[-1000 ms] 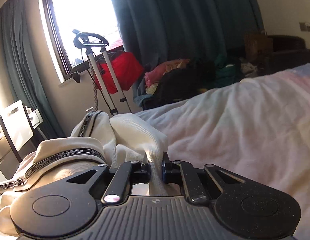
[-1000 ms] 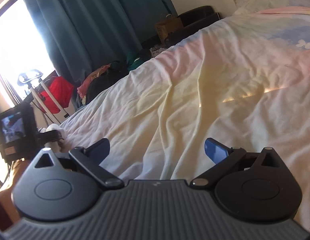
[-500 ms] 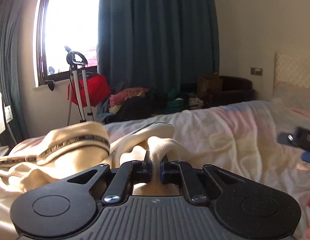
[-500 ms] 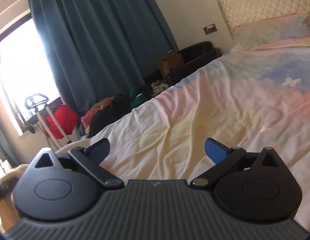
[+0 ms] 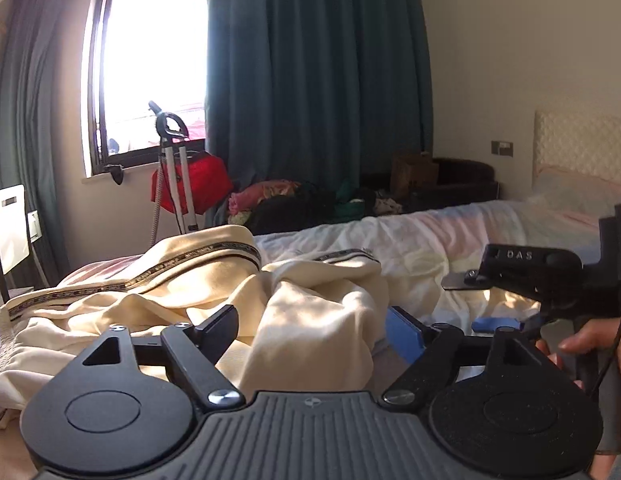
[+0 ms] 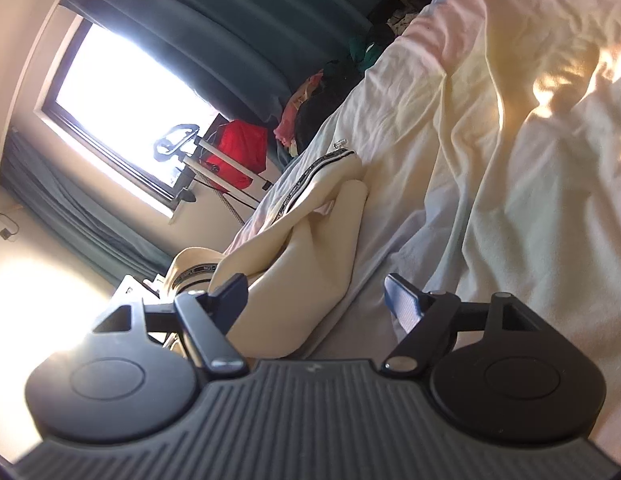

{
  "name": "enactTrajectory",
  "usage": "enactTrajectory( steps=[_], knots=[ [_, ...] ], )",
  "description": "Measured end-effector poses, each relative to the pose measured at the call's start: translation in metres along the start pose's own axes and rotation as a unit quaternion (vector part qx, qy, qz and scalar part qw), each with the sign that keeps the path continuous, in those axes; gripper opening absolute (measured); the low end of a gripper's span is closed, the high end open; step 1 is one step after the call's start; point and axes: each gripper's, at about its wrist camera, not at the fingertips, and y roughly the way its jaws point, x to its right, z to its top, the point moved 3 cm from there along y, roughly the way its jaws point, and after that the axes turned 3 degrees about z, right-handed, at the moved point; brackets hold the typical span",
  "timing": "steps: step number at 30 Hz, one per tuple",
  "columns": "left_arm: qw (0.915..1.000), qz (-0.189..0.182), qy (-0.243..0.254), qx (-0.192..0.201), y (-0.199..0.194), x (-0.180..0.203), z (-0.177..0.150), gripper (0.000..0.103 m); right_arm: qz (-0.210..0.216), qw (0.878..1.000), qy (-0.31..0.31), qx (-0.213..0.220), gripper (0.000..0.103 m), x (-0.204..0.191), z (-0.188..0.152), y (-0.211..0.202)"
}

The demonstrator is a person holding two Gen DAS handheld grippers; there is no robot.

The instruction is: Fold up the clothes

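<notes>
Your left tongs [image 5: 310, 330] released, hovering over cream garment [image 5: 158, 300] on bed [image 5: 450, 236]; your right tongs [image 6: 314, 294] released beside garment.

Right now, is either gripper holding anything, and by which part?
Nothing is held. The left gripper is open, with the cream garment lying loose between its fingers. The right gripper is open too, over the garment and the bed.
</notes>
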Motion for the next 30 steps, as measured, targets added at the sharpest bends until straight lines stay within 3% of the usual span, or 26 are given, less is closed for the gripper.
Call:
enactTrajectory(
  steps=[7,11,17,22,26,28,29,30],
  knots=[
    [0.9962,0.036,-0.079,0.006,-0.006,-0.039,0.005,0.102,0.003,1.000,0.025,-0.019,0.078,0.002,-0.008,-0.001],
    [0.9931,0.065,-0.098,0.005,-0.004,-0.057,0.003,0.103,-0.008,0.998,0.045,-0.034,0.077,0.003,0.000,0.022],
    [0.9923,0.063,-0.106,-0.011,0.018,-0.080,-0.009,0.103,-0.031,0.997,0.069,-0.014,0.076,0.006,0.034,0.088],
    [0.9890,0.118,-0.089,0.002,0.039,-0.100,-0.015,0.103,-0.052,0.998,0.036,-0.012,0.077,-0.002,0.053,0.158],
    [0.9851,0.116,-0.125,-0.023,0.058,-0.114,-0.029,0.103,-0.062,0.997,0.000,-0.052,0.075,-0.016,0.054,0.217],
    [0.9823,0.114,-0.144,-0.037,0.067,-0.121,-0.036,0.103,-0.110,0.991,-0.058,-0.051,0.043,-0.032,0.057,0.240],
    [0.9807,0.113,-0.154,-0.043,0.072,-0.125,-0.040,0.103,-0.133,0.986,-0.089,-0.050,0.022,-0.042,0.060,0.252],
    [0.9790,0.112,-0.163,-0.050,0.077,-0.128,-0.043,0.103,-0.155,0.979,-0.122,-0.051,0.011,-0.054,0.065,0.263]
  ],
)
